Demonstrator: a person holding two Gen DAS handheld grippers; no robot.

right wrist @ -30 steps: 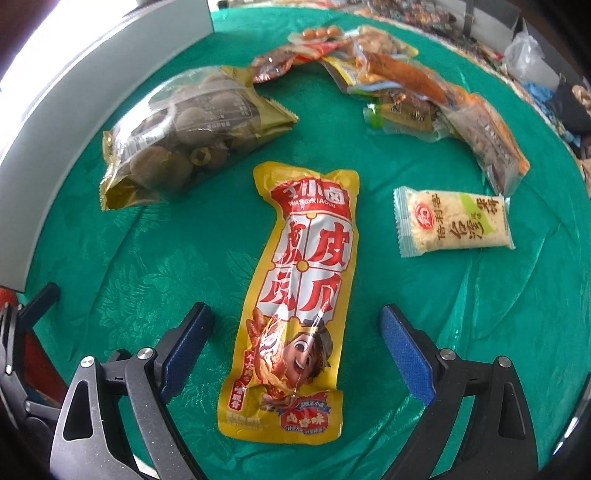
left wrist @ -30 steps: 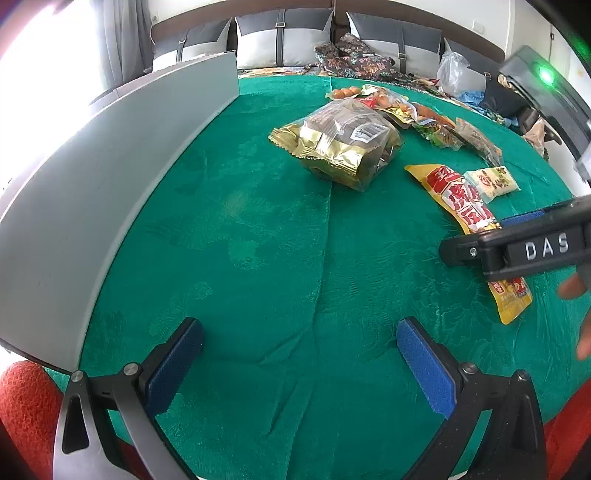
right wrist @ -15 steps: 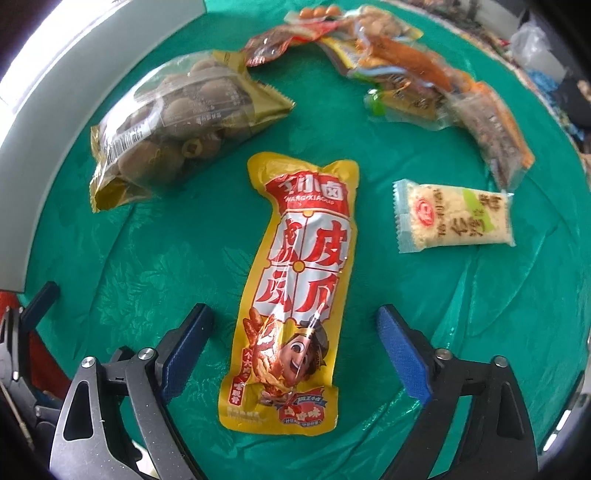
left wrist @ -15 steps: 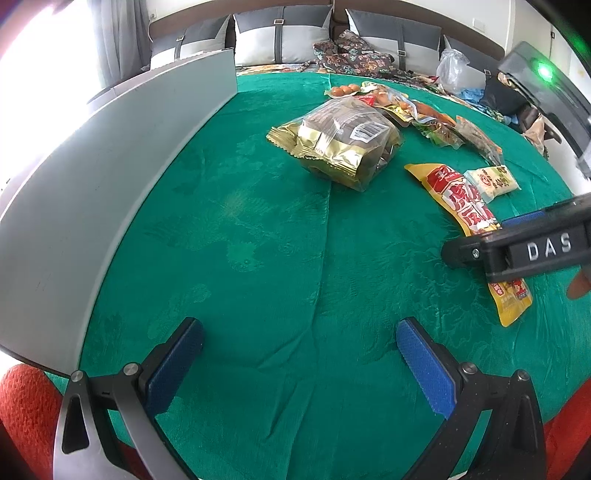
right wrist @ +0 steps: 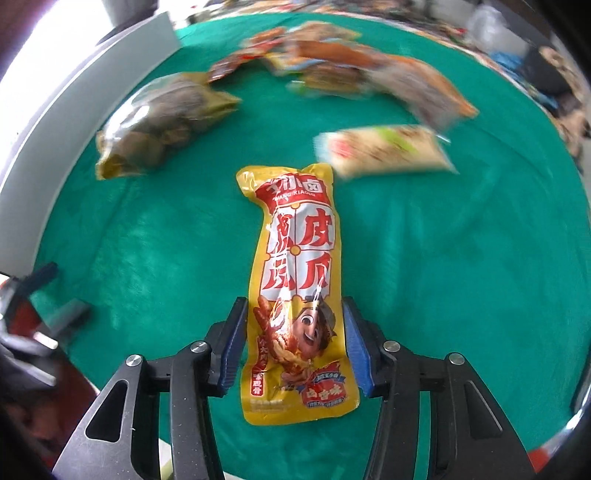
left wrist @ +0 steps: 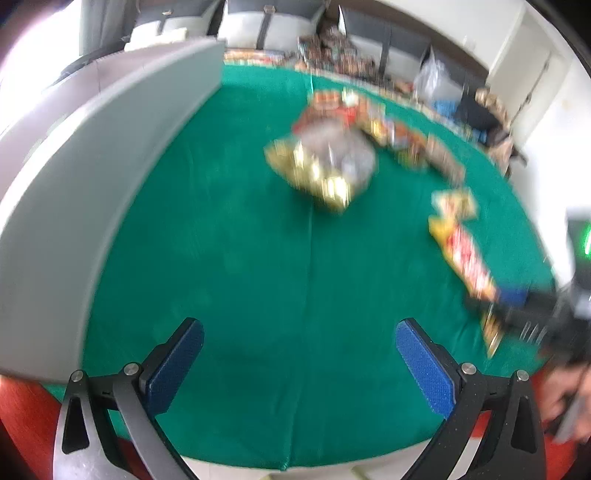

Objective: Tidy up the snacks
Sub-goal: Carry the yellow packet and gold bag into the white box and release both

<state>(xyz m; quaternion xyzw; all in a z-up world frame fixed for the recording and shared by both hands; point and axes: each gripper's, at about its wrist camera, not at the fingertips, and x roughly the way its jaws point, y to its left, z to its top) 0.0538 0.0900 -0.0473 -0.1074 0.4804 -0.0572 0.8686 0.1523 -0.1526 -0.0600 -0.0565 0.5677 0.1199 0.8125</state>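
Your working surface is a round table under a green patterned cloth (right wrist: 443,258), creased down the middle in the left wrist view. Beyond its far edge you have a sofa with grey and white cushions (left wrist: 273,22), a dark patterned heap on it, and a pale wall to the right; all of that is blurred. Along your left side a tall grey panel (left wrist: 92,177) curves round the cloth's edge and closes off that side.

On the cloth, the biggest item is a clear and gold bag of round brown snacks (right wrist: 159,118), lying near the panel. Behind it a loose pile of orange and red packets (right wrist: 351,66) stretches toward the far right, too smeared to tell apart. In front of the pile lies a pale rice-cracker packet (right wrist: 388,151), just beside the top corner of the long yellow packet (right wrist: 299,280).

That yellow packet, printed in red with a cartoon face, lies lengthwise toward you. Your right gripper (right wrist: 295,339) has just been closing on it: the blue pads now pinch its lower half from both sides. In the left wrist view the same packet (left wrist: 465,254) shows at the right with the right gripper at its near end.

Your left gripper (left wrist: 299,369) hangs spread wide over bare cloth, nothing between its pads.
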